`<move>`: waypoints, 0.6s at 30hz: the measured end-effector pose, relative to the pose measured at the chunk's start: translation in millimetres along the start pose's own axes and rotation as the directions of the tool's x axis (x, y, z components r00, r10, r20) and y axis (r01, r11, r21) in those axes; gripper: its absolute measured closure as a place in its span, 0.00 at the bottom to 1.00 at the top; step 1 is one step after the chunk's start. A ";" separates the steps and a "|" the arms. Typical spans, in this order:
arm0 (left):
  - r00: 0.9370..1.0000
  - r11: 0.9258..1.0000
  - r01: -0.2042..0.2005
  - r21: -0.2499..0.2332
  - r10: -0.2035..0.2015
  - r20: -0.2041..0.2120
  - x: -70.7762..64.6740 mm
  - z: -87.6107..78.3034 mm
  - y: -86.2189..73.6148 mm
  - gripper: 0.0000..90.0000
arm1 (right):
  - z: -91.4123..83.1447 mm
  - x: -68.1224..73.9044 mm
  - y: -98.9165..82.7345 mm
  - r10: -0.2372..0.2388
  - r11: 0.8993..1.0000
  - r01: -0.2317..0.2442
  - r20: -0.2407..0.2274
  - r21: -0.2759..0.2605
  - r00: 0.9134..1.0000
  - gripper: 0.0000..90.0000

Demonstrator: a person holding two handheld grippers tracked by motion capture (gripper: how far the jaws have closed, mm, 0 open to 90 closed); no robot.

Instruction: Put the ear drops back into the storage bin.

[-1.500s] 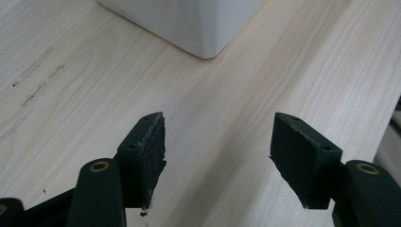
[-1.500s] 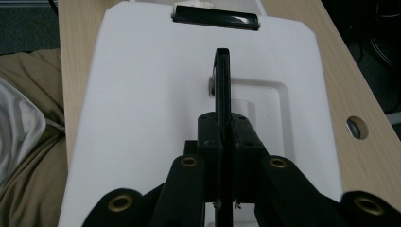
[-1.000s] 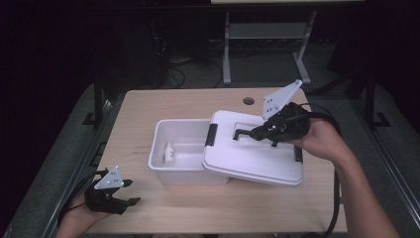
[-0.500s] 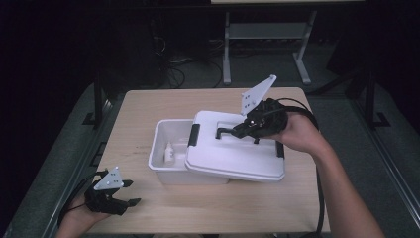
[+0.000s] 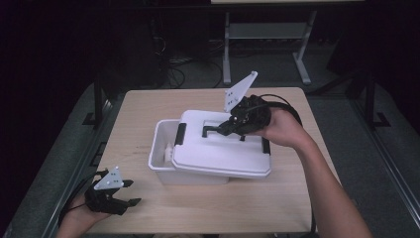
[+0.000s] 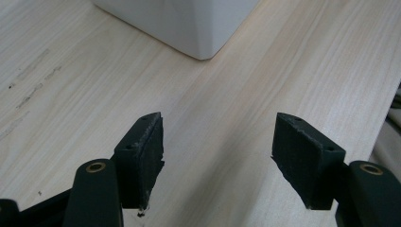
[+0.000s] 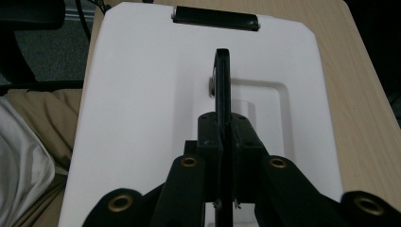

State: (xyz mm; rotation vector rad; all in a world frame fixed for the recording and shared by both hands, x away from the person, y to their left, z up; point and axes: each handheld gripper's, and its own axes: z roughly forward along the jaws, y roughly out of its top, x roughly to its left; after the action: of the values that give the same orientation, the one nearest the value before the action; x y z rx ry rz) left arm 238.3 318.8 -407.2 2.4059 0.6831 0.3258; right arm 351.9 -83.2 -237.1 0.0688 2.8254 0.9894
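L claw (image 5: 121, 193) sits wide open, empty, near surface (image 5: 148, 109) front-left corner. Further back, R claw (image 5: 229, 127) pinched on black handle (image 7: 222, 80) of white lid (image 5: 218, 148), lid offset over white bin (image 5: 163, 158). Risk: thin handle pivots in the grip, lid tilts & misses the rim.
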 end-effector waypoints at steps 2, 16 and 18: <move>1.000 1.000 0.004 -0.009 -0.004 -0.001 0.6 -1.4 -0.4 0.38 | 4.3 -0.8 3.3 -0.007 1.000 0.007 -0.003 -0.003 1.000 0.93; 1.000 1.000 -0.002 -0.010 0.001 -0.008 2.1 -2.8 -2.5 0.38 | 23.9 -11.0 35.7 -0.041 0.999 0.041 -0.017 0.005 0.999 0.93; 1.000 1.000 0.000 -0.013 0.000 -0.010 2.2 -4.1 -2.8 0.38 | 25.9 -13.1 38.2 -0.042 0.999 0.042 -0.019 0.004 0.999 0.93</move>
State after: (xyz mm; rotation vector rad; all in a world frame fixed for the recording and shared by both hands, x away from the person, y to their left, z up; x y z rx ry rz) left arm 237.5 323.9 -405.6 2.3938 0.6837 0.3414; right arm 368.6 -38.6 -231.7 0.0009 2.8343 0.9802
